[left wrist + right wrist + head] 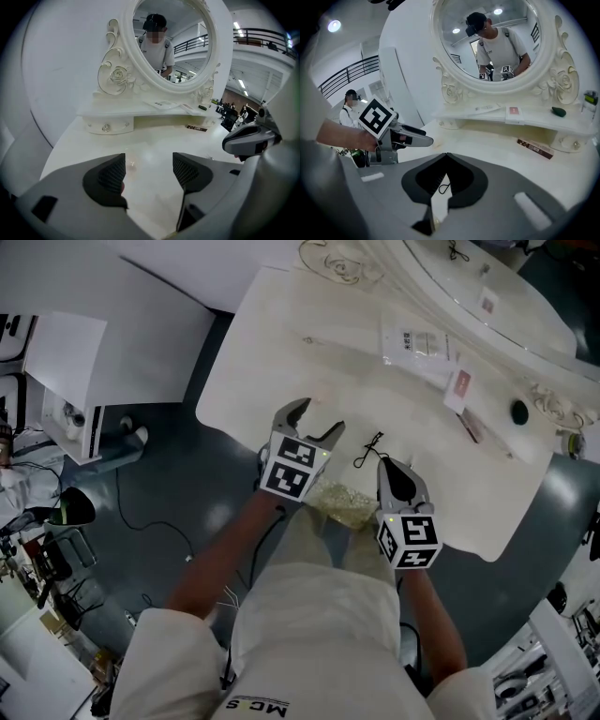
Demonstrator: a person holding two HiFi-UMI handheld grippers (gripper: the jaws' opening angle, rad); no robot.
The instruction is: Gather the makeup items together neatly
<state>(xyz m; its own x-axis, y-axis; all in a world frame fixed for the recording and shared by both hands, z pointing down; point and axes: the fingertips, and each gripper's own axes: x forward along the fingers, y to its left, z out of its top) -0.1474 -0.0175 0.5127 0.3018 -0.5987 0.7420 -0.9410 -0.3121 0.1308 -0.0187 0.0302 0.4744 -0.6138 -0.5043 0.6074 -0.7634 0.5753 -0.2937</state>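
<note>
Left gripper wide open, empty — right gripper closed.

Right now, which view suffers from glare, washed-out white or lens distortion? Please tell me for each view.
Head view: the white table is washed out against the dark floor. Left gripper view: strong fisheye, black corners, yet sharp. Right gripper view: same fisheye; a lamp flares at upper left.
</note>
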